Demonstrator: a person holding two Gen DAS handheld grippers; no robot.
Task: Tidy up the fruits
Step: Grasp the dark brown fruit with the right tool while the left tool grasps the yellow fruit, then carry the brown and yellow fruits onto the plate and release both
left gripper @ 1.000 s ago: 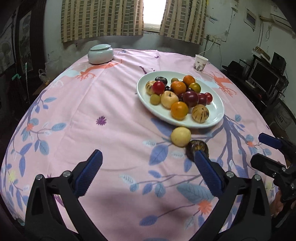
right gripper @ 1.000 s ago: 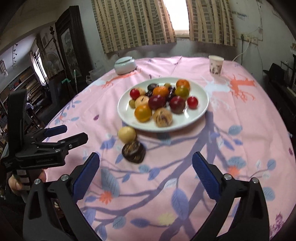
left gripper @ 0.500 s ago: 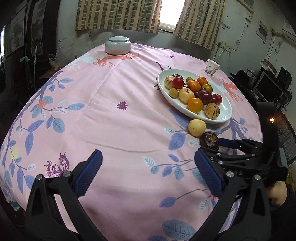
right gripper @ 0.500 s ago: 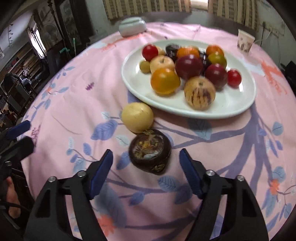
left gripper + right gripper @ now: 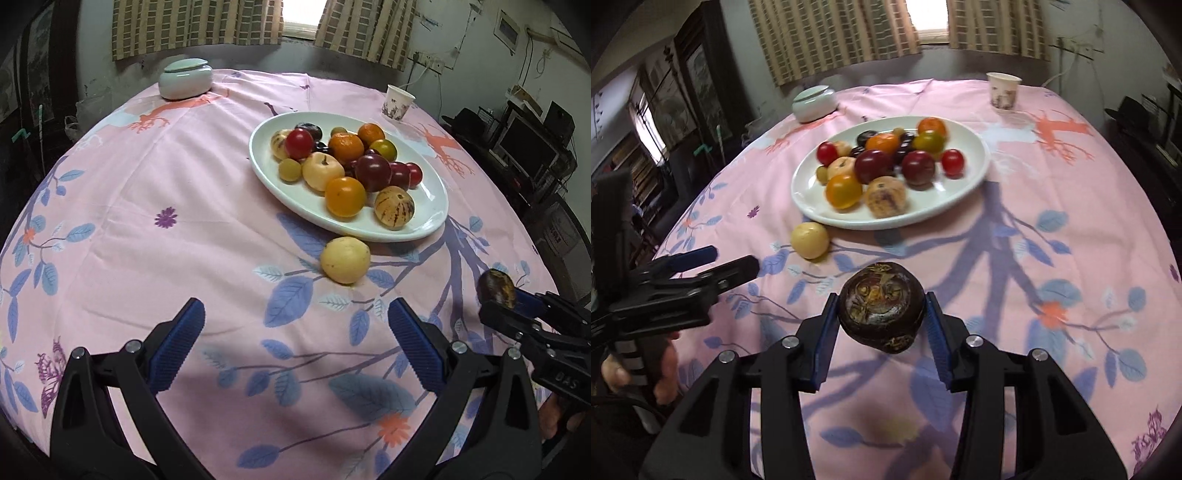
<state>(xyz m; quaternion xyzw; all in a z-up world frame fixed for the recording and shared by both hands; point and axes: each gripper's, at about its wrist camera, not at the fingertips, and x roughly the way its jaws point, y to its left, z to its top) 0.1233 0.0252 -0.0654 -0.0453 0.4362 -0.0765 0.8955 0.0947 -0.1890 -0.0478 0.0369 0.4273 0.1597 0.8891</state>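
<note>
My right gripper is shut on a dark brown mangosteen and holds it above the tablecloth, in front of the plate. It also shows at the right edge of the left wrist view. A white oval plate holds several fruits: oranges, plums, tomatoes, a striped melon. A yellow fruit lies on the cloth beside the plate's near rim; it also shows in the left wrist view. My left gripper is open and empty, low over the cloth, short of the yellow fruit.
A round table wears a pink leaf-print cloth. A pale lidded bowl stands at the far left, a paper cup at the far right. Dark furniture and electronics stand right of the table.
My right gripper closed on the mangosteen and lifted it off the cloth, away from the yellow fruit. My left gripper swung toward the plate; the yellow fruit now lies just ahead of it.
</note>
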